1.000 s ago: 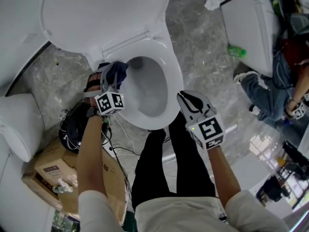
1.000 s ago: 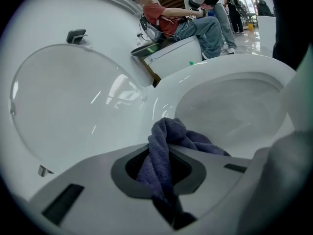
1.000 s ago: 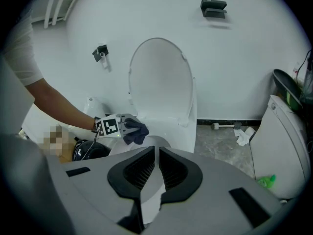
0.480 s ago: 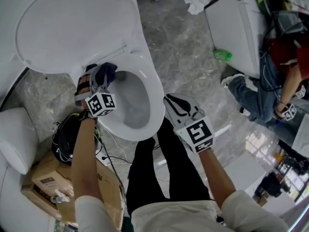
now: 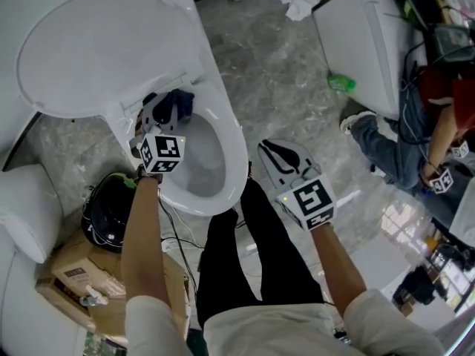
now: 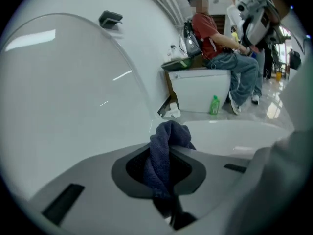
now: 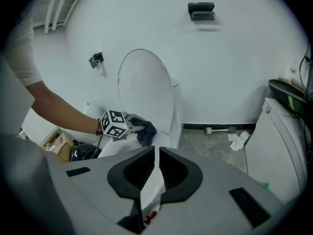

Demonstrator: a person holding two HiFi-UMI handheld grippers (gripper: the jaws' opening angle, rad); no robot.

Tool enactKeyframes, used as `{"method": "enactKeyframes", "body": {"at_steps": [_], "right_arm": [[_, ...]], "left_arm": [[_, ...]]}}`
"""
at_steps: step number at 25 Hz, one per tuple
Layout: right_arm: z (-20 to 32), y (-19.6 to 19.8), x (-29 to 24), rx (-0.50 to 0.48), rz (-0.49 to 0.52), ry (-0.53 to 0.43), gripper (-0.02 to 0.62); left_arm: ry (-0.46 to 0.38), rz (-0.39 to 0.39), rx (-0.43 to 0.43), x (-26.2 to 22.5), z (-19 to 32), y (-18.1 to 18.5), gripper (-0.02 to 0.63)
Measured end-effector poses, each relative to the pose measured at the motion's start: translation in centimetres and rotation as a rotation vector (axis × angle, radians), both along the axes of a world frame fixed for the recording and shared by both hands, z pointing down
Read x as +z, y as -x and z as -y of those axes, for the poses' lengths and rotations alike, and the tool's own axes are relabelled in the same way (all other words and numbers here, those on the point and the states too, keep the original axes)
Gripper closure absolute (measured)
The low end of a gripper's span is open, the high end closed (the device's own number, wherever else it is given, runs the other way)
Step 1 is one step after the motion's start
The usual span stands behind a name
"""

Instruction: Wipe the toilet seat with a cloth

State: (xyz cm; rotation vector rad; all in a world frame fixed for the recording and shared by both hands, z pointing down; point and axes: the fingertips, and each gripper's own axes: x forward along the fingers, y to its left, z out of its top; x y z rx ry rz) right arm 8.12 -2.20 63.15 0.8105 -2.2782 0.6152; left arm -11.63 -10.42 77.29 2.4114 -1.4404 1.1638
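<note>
1. Left gripper [image 5: 165, 117] was clamped on the cloth [image 5: 178, 102]. Its own view showed the dark blue fabric bunched up, pinched between the jaws and spilling out past the tips.
2. The cloth sat at the rear of the toilet seat [image 5: 237, 145], close to the hinge and just below the raised lid [image 5: 96, 50]. I couldn't tell whether it was pressed flat on the ring or only hanging against it.
3. Key relation, in the head view: the seat ring's long axis ran roughly 12 to 6 o'clock. The cloth was at the 12 o'clock end, a bit toward the 11 o'clock side. All the remaining ring lay from the cloth toward 3 through 6 o'clock, so my read was that the next stroke should run down either side toward the front.
4. Right gripper [image 5: 282, 158] was off the seat, out at about 4 o'clock from the cloth, over the floor beside the person's leg. Its jaws were all but together, with only a narrow slit. A white sliver showed in the slit, and I couldn't tell whether it was a held thing or the bowl behind.
5. The left gripper was much the nearer and already had the cloth, so the wipe looked like its job.
</note>
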Motion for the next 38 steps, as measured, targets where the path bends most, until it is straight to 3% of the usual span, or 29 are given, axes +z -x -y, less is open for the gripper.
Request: {"method": "enactKeyframes", "body": {"at_steps": [5,11,16,21,26,33,38], "right_arm": [[0.5,-0.1,-0.8,-0.008,0.016,-0.020,0.545],[0.7,-0.6,-2.2,-0.018,0.023,-0.056,0.545],[0.7,-0.7,-4.5,-0.031,0.027,-0.101,0.545],[0.6,-0.5,-7.5,-0.036,0.024,-0.133,0.545],[1.9,1.4,-12.3,-0.036,0.059,-0.218,0.545],[2.7,3.7,-19.8,-0.071,0.086,-0.337,0.545],[1.9,4.1,-24.6,-0.060,0.108,-0.375,0.545]], "left_arm": [[-0.057,-0.201,-0.091,-3.4,0.4,-2.4,0.571],[-0.138,-0.338,-0.162,-8.8,0.6,-3.8,0.571],[-0.139,-0.441,-0.244,-12.6,-0.9,-2.9,0.572],[-0.115,-0.482,-0.311,-16.3,-3.1,-1.7,0.572],[-0.151,-0.493,-0.344,-21.3,-4.1,-0.1,0.572],[-0.208,-0.574,-0.453,-28.5,-6.8,2.0,0.572],[-0.232,-0.561,-0.479,-33.0,-9.0,2.8,0.572]]}}
